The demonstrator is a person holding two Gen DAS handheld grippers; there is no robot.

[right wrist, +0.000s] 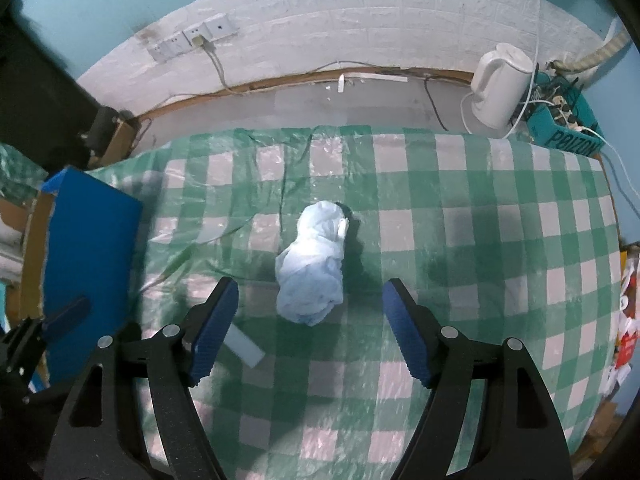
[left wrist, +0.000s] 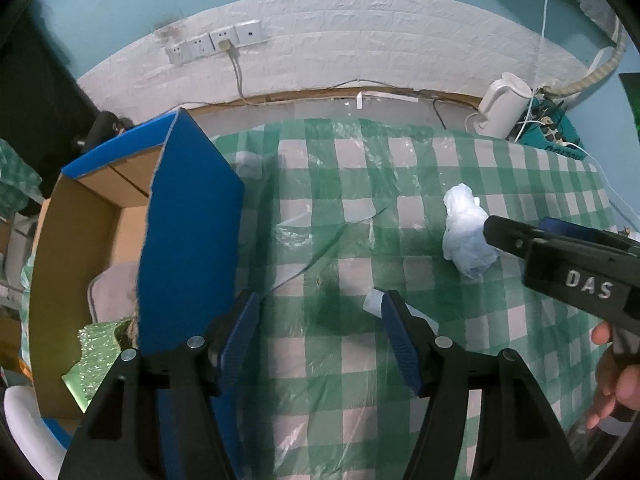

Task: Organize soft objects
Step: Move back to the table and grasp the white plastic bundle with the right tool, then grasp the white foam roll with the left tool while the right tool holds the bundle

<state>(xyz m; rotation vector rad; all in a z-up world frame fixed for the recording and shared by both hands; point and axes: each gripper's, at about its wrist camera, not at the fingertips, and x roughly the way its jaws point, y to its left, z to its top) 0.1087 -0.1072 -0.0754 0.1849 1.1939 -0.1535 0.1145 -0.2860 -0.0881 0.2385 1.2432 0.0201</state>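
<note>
Left gripper (left wrist: pixel 318 320) fingers apart over bare table (left wrist: pixel 328 380), right gripper (right wrist: pixel 310 312) fingers apart just short of the crumpled pale-blue bundle (right wrist: pixel 312 268) (likely light, squashy: pinch mid-body).

Ahead of my right tongs (right wrist: pixel 310 330) lies a soft, crumpled pale-blue cloth bundle (right wrist: pixel 311 270), matt. The bench (right wrist: pixel 500 240) wears a glossy, wrinkled plastic cover in green check. Left of my left tongs (left wrist: pixel 320 338) stands a cardboard box (left wrist: pixel 80 240), blue outside, plain brown inside. My ribbed blue pads (right wrist: pixel 404 334) look rubbery.
</note>
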